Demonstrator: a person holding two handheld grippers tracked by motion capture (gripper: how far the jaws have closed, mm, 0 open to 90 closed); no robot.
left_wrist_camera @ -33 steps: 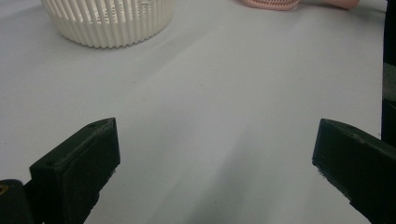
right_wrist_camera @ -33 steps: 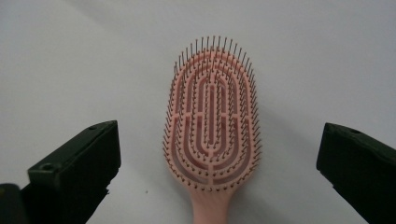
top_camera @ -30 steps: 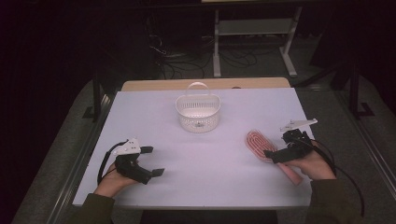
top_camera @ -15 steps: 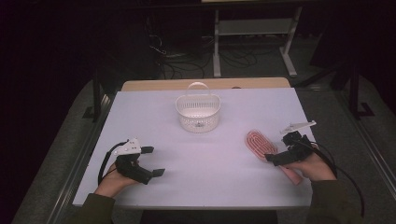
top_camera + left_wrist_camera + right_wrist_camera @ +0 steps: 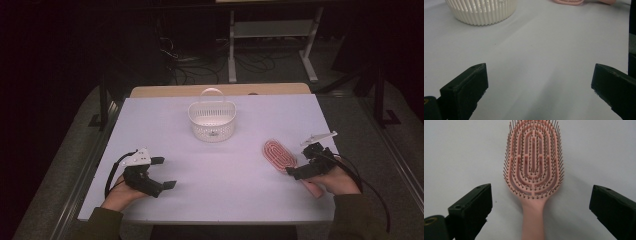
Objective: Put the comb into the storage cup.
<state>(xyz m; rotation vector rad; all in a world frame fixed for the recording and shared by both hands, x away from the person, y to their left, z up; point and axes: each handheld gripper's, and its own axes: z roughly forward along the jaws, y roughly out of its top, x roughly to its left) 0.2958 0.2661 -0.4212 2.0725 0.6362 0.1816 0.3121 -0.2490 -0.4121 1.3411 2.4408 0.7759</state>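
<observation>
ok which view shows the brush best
The right gripper view: the brush lies bristles up, head and part of the handle sharp and close. The high view shows the brush small, its handle partly under the right gripper. The left gripper view catches just an edge.

Basket [image 5: 212,120] sits on table [image 5: 240,200], far centre. Brush [image 5: 281,156] lies on table to basket's right and nearer the person, bristles up, handle toward near-right. Right gripper [image 5: 300,167] over brush handle, jaws either side of it. Left gripper [image 5: 164,173] at near left, well apart from basket.
</observation>
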